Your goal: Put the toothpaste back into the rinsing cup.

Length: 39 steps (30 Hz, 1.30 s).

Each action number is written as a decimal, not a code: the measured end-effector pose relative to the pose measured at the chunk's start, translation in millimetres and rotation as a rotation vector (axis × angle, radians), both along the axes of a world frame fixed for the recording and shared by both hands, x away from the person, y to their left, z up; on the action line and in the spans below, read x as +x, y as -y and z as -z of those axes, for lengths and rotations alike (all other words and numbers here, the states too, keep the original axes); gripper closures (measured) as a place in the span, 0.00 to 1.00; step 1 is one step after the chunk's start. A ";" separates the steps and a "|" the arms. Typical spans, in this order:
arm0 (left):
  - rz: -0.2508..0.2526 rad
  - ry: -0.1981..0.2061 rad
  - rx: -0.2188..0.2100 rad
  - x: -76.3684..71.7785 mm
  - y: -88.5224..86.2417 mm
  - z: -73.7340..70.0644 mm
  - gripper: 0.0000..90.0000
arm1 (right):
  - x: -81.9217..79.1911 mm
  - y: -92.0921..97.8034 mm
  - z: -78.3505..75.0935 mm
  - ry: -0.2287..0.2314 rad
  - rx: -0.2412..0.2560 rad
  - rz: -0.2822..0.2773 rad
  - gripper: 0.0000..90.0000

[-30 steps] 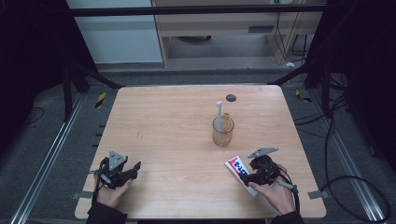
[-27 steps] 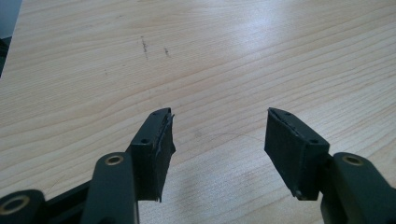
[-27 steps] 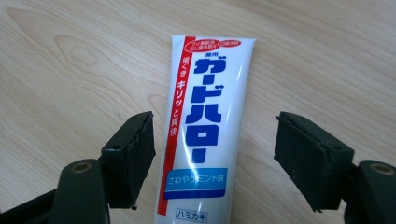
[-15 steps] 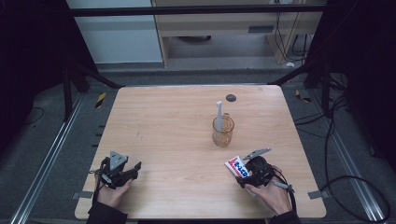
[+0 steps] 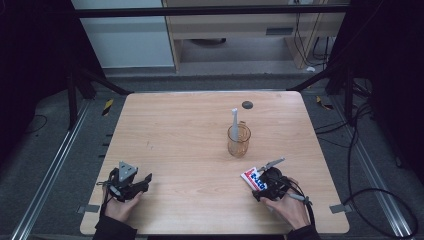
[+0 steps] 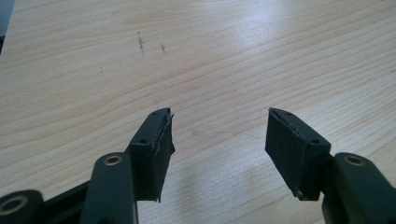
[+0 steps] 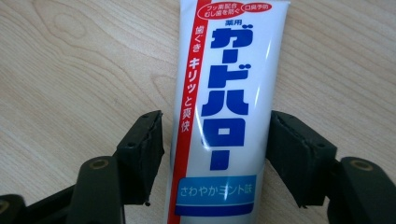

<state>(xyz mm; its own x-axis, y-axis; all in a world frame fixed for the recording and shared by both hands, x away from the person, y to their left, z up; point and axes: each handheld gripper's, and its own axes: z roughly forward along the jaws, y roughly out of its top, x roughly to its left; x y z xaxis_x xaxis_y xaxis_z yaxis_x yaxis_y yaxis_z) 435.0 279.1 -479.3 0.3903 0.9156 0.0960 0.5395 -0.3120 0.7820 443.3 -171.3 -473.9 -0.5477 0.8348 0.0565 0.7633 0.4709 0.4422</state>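
Note:
A white toothpaste tube (image 7: 224,93) with blue and red Japanese print lies flat on the wooden table (image 5: 190,135), near its front right (image 5: 251,178). My right gripper (image 7: 217,140) is open, one jaw on each side of the tube: the right jaw is against its edge and a thin gap shows at the left jaw. In the high view a hand holds this right gripper (image 5: 259,183) low over the tube. My left gripper (image 6: 217,135) is open over bare wood at the front left (image 5: 146,181).
A clear glass cup (image 5: 238,142) with a white toothbrush (image 5: 234,122) upright in it stands behind the tube, right of centre. A small dark disc (image 5: 247,105) lies near the far edge. Cables trail on the floor at the right.
My right gripper has moved slightly left and down so that its jaws now straddle the tube. The left gripper has stayed put.

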 end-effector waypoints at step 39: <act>0.003 -0.006 -0.002 0.6 0.1 0.7 0.45 | -1.3 4.4 -17.6 0.041 0.089 0.063 0.77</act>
<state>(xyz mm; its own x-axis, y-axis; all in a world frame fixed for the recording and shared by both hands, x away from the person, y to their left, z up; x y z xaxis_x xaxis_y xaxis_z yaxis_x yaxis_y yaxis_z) 435.6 279.0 -480.0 0.3935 0.9147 0.0920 0.5433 -0.3121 0.7793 442.1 -175.7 -456.3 -0.4972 0.8606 0.1104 0.7709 0.3799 0.5112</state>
